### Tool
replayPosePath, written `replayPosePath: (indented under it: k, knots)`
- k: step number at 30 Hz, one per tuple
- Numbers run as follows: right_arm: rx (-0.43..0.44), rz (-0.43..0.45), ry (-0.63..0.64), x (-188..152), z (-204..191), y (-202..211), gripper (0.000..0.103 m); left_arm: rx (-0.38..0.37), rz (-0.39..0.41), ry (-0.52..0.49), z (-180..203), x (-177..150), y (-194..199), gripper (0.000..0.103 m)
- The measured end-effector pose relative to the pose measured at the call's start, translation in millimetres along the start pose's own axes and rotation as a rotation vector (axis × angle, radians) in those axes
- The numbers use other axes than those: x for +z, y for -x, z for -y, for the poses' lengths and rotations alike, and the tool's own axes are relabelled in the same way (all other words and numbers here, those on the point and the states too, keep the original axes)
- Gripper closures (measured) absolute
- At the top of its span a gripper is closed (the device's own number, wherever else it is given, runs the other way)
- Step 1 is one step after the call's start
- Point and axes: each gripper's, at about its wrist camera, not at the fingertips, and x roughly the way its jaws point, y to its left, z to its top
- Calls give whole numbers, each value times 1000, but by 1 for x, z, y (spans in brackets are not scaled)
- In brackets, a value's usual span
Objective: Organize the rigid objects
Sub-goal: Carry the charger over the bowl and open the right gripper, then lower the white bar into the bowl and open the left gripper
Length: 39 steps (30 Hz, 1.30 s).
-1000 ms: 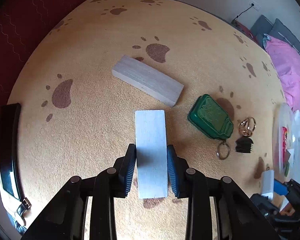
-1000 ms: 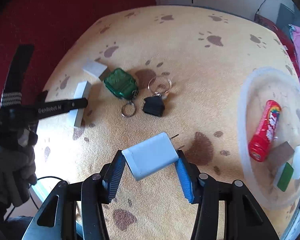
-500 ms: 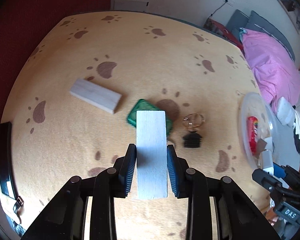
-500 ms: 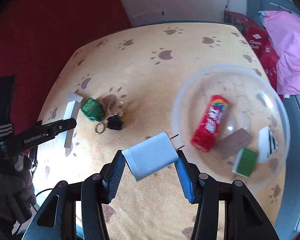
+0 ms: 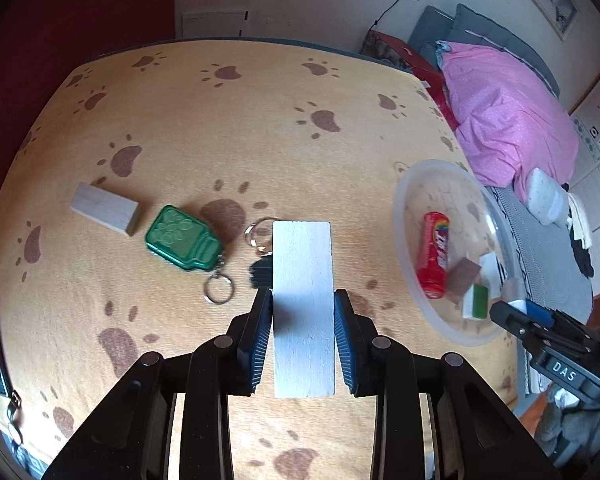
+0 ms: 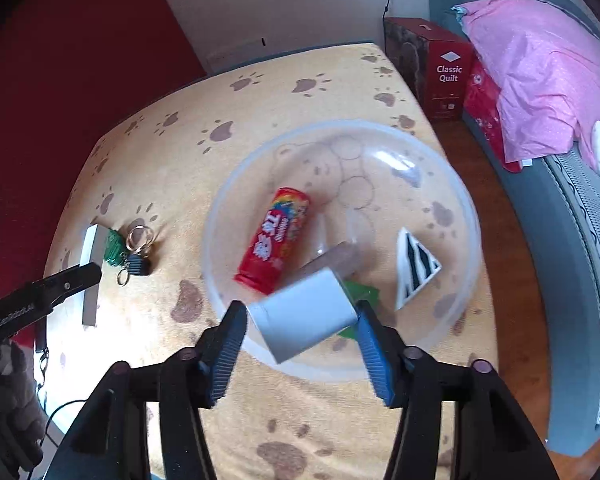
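My left gripper is shut on a white wooden block and holds it above the paw-print table. My right gripper holds a white charger over the near rim of the clear plastic bowl; its jaws look a little apart from the charger, which appears blurred and tilted. The bowl holds a red candy tube, a brown block, a green piece and a black-and-white striped piece. The bowl also shows in the left wrist view.
On the table lie a second wooden block, a green tin keychain, key rings and a black key fob. A red quilt box and a bed with a pink quilt stand right of the table.
Both grippers have moved right toward the bowl. The right gripper's jaws have widened and the charger has tilted and now hangs over the bowl. The left still grips its block.
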Motion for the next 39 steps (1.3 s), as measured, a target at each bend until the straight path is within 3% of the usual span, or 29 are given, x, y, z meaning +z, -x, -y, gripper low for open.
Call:
replayPosePath:
  k: [29, 39]
  knots:
    - [-25, 23, -92, -23, 71, 28, 31, -137, -29, -241, 139, 4, -25, 72]
    - [-33, 24, -115, -22, 79, 29, 31, -152, -28, -248, 151, 15, -35, 71]
